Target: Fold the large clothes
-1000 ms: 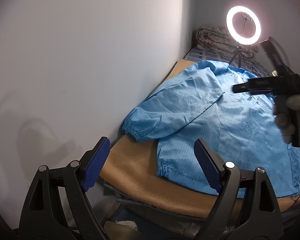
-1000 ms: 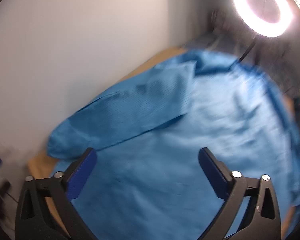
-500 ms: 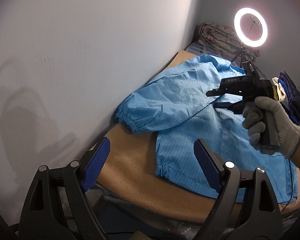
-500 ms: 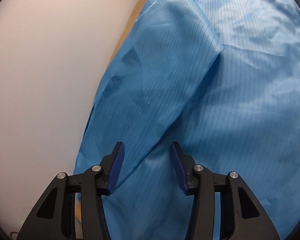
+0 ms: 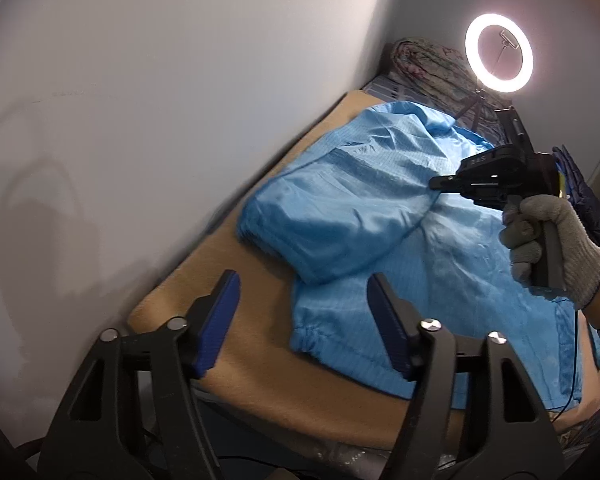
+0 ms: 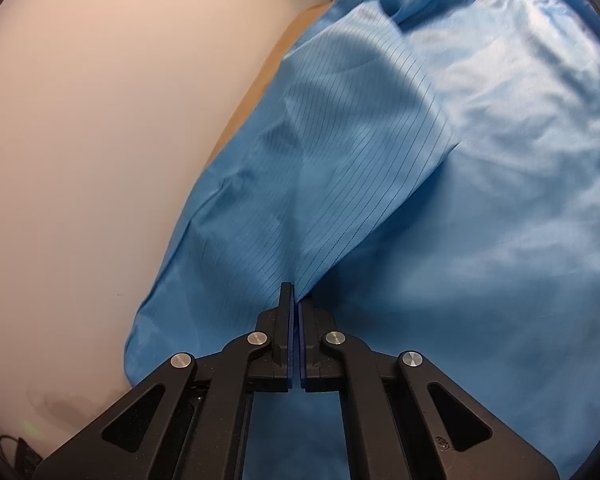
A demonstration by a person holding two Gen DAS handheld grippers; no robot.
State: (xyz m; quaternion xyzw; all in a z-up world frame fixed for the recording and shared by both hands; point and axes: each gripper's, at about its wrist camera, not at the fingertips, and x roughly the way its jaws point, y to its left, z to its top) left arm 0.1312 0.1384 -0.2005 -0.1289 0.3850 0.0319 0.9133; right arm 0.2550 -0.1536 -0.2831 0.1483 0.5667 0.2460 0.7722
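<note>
While the pale wall [image 5: 140, 100] fills most of the left view, your tan blanket-covered bed [image 5: 260, 344] runs along its foot, and the blue garment [image 5: 460, 280] lies spread across that bed. Its near sleeve [image 5: 340, 220] is folded in over the body, with the gathered cuff end lying toward the wall side, and the elastic hem [image 5: 312, 336] sits closest to the left camera. Beyond the garment a rolled quilt [image 5: 428, 64] rests in the far corner, and a lit ring light [image 5: 499, 53] stands on its small tripod just beside it. Your gloved right hand [image 5: 556, 248] holds the right hand-held gripper [image 6: 296, 300], which is clenched on the edge of the folded sleeve; in the right view a pinch of the striped cloth rises into the closed blue pads. Your left hand-held gripper [image 5: 304, 320] hovers above the near end of the bed, its jaws closing with nothing gripped, the hem corner showing between the pads.
</note>
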